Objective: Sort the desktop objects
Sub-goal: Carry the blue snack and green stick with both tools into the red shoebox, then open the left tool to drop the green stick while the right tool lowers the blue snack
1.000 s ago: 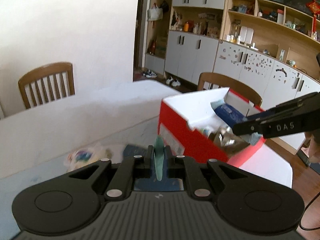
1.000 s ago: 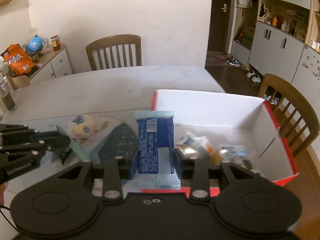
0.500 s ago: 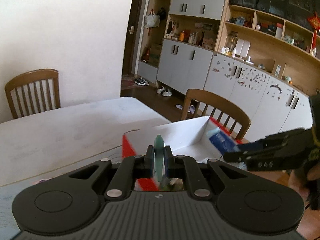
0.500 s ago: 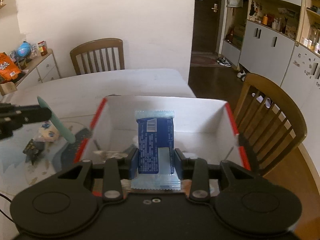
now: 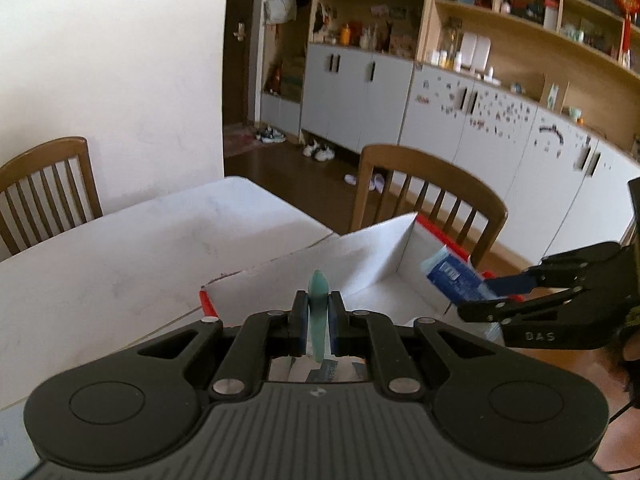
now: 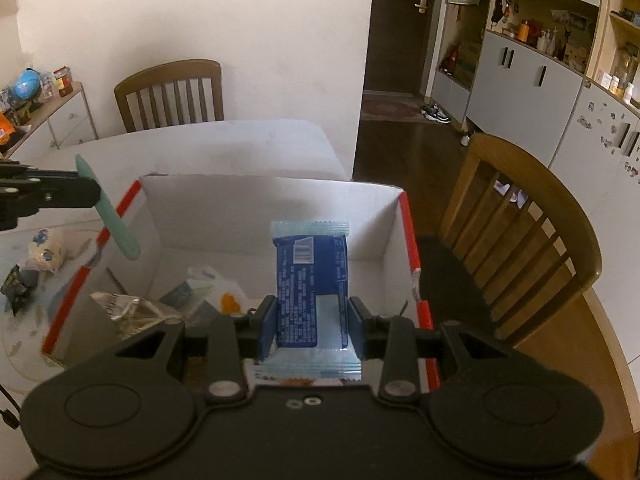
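Left tool (image 5: 318,330) clamped tight on a thin teal flat piece (image 5: 318,316), held edge-on and upright between the pads; exact kind of object unclear. In the right wrist view the same teal piece (image 6: 109,209) sticks out slanted from the left tool (image 6: 90,192), hanging over the left red-edged wall of the box. Right tool (image 6: 312,320) clamped on a blue snack packet (image 6: 310,280), pads pressing its two sides, packet upright with the barcode end pointing away from the camera. In the left wrist view the right tool (image 5: 494,294) holds that blue snack packet (image 5: 454,276) over the box's far right corner.

Cardboard box (image 6: 256,216), white inside with red edges, open on top, sits on the white surface (image 5: 120,264). Inside, at the near left: a crumpled silver wrapper (image 6: 124,308), a white bag (image 6: 208,280) with an orange spot, other small packets, too cluttered to name. Right half of the box floor bare.

On the surface left of the box: a pale round wrapped item (image 6: 46,250) and a dark wrapper (image 6: 18,286) just beside it. Wooden chair (image 6: 520,240) stands close to the box's right side, another wooden chair (image 6: 170,94) at the far side of the surface.
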Available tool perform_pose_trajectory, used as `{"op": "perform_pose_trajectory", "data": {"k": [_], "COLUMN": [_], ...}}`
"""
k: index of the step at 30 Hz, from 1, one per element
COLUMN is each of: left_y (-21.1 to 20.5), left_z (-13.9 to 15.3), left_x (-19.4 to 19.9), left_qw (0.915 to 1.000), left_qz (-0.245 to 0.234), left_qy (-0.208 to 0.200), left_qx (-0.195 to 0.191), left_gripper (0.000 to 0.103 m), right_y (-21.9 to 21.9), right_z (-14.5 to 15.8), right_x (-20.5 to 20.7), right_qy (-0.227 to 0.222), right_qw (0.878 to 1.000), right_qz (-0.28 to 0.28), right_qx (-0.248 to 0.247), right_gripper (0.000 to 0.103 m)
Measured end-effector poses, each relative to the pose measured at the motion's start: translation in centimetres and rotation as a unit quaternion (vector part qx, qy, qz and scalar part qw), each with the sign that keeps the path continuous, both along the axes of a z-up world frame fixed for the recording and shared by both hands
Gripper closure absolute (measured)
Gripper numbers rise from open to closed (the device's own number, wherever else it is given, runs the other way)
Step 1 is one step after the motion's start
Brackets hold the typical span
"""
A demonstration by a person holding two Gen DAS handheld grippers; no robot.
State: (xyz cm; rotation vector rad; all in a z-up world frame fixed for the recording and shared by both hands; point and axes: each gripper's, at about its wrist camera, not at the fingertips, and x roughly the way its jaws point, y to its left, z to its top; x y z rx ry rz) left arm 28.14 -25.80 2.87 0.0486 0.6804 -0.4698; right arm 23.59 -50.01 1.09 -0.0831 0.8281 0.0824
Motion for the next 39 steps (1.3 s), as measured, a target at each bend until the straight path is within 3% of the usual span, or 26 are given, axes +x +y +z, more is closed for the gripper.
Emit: {"op": "perform_pose_trajectory", "data": {"k": [12, 16, 22, 34, 39], "left_y": [-2.9, -3.5, -4.4, -6.1, -6.7], "left_z": [-3.9, -5.2, -6.2, -7.1, -7.7], "left_x": [3.6, 5.0, 6.4, 8.4, 8.7], "left_qw": [0.9948, 0.9903, 0.9851, 0.9779, 0.9764], "left_qz": [0.003, 0.008, 0.003, -0.006, -0.021], "left_qy": [0.048, 0.069, 0.095, 0.119, 0.138], "left_qx": [0.090, 0.120, 0.144, 0.171, 0.165], "left_gripper": [0.094, 0.094, 0.094, 0.094, 0.094], "right_y": [-0.5, -0.8, -0.6, -0.5, -0.5], "right_z": [-2.0, -2.9, -3.5, -5.0, -5.5], "right_x": [1.8, 2.8, 4.0, 5.9, 6.3], "right_qy": [0.022, 0.055, 0.100, 0.116, 0.119], "right_qw": [1.000, 0.998, 0.995, 0.993, 0.993], "right_qz": [0.012, 0.008, 0.012, -0.002, 0.000], "right_qx": [0.002, 0.006, 0.026, 0.014, 0.010], "right_gripper": [0.067, 0.067, 0.067, 0.067, 0.067]}}
